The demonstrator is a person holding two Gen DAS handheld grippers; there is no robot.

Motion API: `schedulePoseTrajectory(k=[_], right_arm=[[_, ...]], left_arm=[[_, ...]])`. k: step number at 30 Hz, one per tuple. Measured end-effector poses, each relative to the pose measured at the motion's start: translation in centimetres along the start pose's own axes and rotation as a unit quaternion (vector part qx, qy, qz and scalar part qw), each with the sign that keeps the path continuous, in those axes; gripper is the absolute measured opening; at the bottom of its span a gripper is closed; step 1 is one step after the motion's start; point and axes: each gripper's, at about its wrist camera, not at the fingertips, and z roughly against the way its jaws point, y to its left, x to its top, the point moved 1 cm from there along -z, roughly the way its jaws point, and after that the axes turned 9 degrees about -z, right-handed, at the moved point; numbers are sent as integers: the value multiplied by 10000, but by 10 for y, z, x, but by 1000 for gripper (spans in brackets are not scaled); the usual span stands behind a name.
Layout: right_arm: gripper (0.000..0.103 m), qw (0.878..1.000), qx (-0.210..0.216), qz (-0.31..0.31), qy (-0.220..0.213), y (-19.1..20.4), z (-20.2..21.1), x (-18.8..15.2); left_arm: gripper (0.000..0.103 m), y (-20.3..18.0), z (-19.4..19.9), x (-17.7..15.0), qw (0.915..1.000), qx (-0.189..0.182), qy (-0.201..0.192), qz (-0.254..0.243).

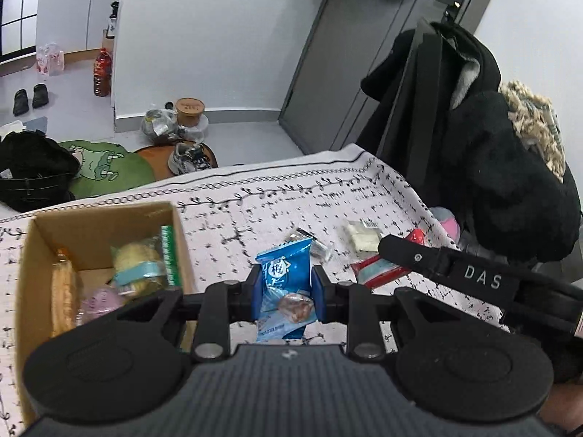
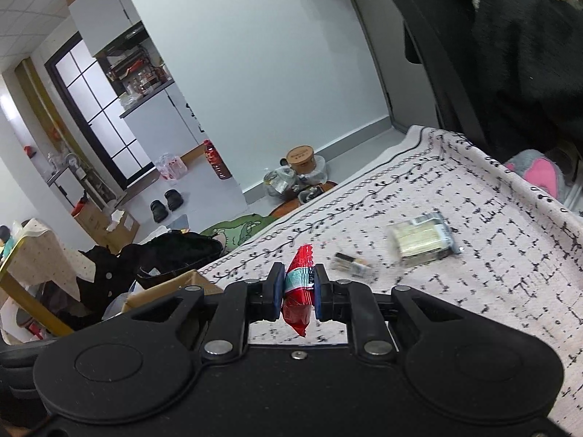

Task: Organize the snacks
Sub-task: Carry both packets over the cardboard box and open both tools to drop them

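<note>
At the left stood the cardboard box (image 1: 32, 255) on the patterned worktop (image 1: 255, 211), snacks already inside; beside it the left gripper (image 1: 285, 291) clamped a blue snack packet (image 1: 282, 276); further right, the right gripper (image 2: 298, 289) pinched a red snack packet (image 2: 300, 284); 2 more wrapped snacks lay beyond.

White letters "DAS" stood on the black arm of the right gripper (image 1: 395, 251) at four o'clock; print on the blue packet (image 1: 286, 280) was unreadable
</note>
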Motion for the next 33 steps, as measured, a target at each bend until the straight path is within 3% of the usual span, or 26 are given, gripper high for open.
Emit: schedulePoseTrajectory(k=[11,18,22,31,33], right_arm=[[16,9992,197,331,-57,42,2,-8],[16,9985,312,451,22,68,-2,-24],[16,9975,384,580,132,83,-5,-30],[17,9956,626,593,358,108,-12,-44],[21,9949,743,520,453,112,-13,-46]], left_arm=[[27,44,28,-12,9995,217,200,62],[27,68,36,-26,9985,108,407,355],[33,78,43,-29,9979,-2,432,479],[42,106,62,-31,9966,345,207,720],[44,112,64,-34,9959,405,235,780]])
